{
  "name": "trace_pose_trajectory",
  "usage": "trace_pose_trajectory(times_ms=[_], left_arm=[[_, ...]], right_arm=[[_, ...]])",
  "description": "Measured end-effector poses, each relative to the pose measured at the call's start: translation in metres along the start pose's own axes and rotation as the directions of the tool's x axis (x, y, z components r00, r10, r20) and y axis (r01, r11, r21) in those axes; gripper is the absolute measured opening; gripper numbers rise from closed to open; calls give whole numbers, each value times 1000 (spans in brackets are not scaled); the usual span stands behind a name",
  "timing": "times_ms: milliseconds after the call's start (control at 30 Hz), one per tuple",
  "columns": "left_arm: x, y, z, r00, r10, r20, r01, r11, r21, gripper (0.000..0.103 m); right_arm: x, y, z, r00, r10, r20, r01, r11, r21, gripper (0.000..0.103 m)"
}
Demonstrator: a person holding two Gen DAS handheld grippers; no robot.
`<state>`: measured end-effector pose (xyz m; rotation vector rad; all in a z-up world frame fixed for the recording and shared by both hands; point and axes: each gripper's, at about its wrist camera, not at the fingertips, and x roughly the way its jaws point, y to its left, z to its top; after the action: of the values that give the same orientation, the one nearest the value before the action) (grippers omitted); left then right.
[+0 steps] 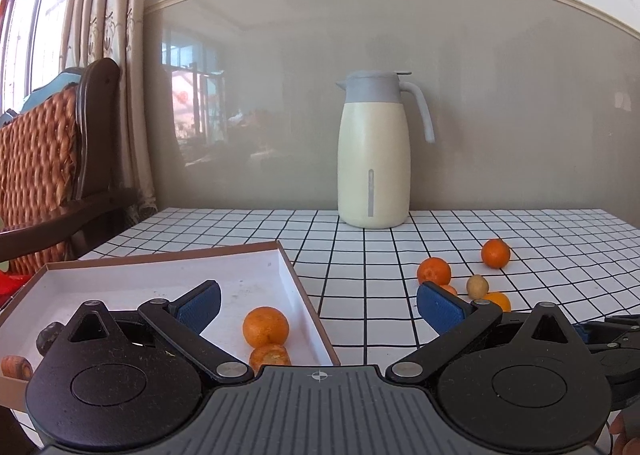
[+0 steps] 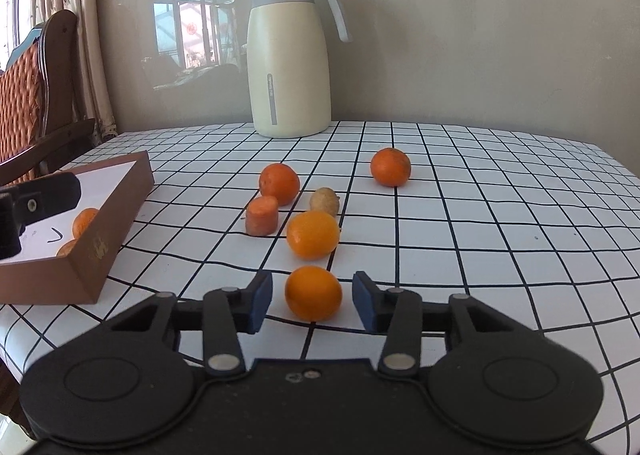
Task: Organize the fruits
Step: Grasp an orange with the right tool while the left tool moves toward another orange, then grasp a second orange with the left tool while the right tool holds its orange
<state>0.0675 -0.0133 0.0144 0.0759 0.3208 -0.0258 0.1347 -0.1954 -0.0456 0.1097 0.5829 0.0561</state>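
The nearest orange [image 2: 313,293] sits on the checked table [image 2: 500,215] close to its front edge, right between the blue pads of the right gripper [image 2: 312,301]; a sliver of cloth shows on each side of the fruit, so the pads bracket it without pressing yet, and nothing is held. The left gripper [image 1: 318,305] hangs with its jaws spread wide and empty over the right rim of the brown box [image 1: 304,287] at the table's left edge, where two oranges [image 1: 265,326] already lie. The fruit looks light, round and firm, with a smooth, slightly waxy peel that will probably roll or squirt forward if pinched off centre, so the hold belongs across its widest girth, pads level and squeeze gentle enough not to bruise. Beyond it toward the middle of the table lie another orange [image 2: 313,235], a carrot stub [image 2: 262,215], a small tan fruit [image 2: 325,202] and two more oranges [image 2: 279,183], with a cream jug [image 2: 289,55] at the back edge. The underside of the near orange is hidden, the box's left corner holds a dark lump [image 1: 50,337] too cut off to name, and the gripper bodies block the table's front edge.
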Motion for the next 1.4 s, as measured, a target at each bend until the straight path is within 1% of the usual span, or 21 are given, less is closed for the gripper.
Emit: trace_pose_trajectory(times_ms=[67,200,333,400,433,500,600,667,733,767,833,867,933,967,1033,1200,1400], left_arm=[[4,-6,0,1000,-14,-10,14,1000,12,103],[18,-22,4,997,-63,-39,65,997,37,103],[32,-36,9,989,-120,-87,123,992,28,103],[38,-42,8,987,-122,-104,126,992,27,103],[41,-44,7,987,-121,-110,124,992,30,101],[47,-48,4,986,-105,-127,111,993,37,92],[53,-50,-2,985,-86,-150,90,996,23,92],[55,-54,-5,986,-70,-150,79,995,54,89],[56,-58,-8,986,-62,-155,76,994,84,81],[57,-59,-9,985,-61,-161,76,993,87,79],[61,-59,-11,982,-58,-181,75,993,93,70],[63,-58,-11,980,-60,-190,79,993,92,67],[66,-57,-12,976,-69,-208,90,992,90,48],[68,-58,-13,974,-72,-215,94,991,91,46],[70,-59,-14,971,-87,-222,109,990,85,44],[70,-75,-16,968,-138,-211,161,983,93,45],[72,-101,-17,960,-190,-206,211,973,88,45]], right_arm=[[0,-1,-1,1000,3,-5,-3,1000,3,34],[-2,-4,-1,1000,-3,-2,3,1000,9,35],[-1,-7,-2,1000,-3,-5,3,1000,13,35],[0,-7,-2,1000,-2,-3,2,1000,12,35],[0,-8,-2,1000,0,-3,0,1000,14,34],[-1,-10,-2,1000,5,-1,-5,1000,18,33],[-1,-12,-1,1000,7,5,-7,1000,25,33],[-1,-13,-1,1000,10,5,-10,999,33,32],[0,-13,0,1000,16,2,-16,999,41,30],[1,-12,0,1000,17,-3,-17,999,41,27],[3,-10,-1,1000,19,-14,-19,999,31,25],[4,-10,-1,1000,20,-16,-20,999,28,24],[3,-8,-1,1000,19,-12,-18,1000,20,22],[3,-9,-1,1000,22,-14,-21,999,26,22],[2,-11,-1,1000,11,-11,-11,1000,27,22],[-2,-21,0,1000,-20,6,20,999,36,22],[-5,-48,-1,997,-76,0,76,994,82,22]])
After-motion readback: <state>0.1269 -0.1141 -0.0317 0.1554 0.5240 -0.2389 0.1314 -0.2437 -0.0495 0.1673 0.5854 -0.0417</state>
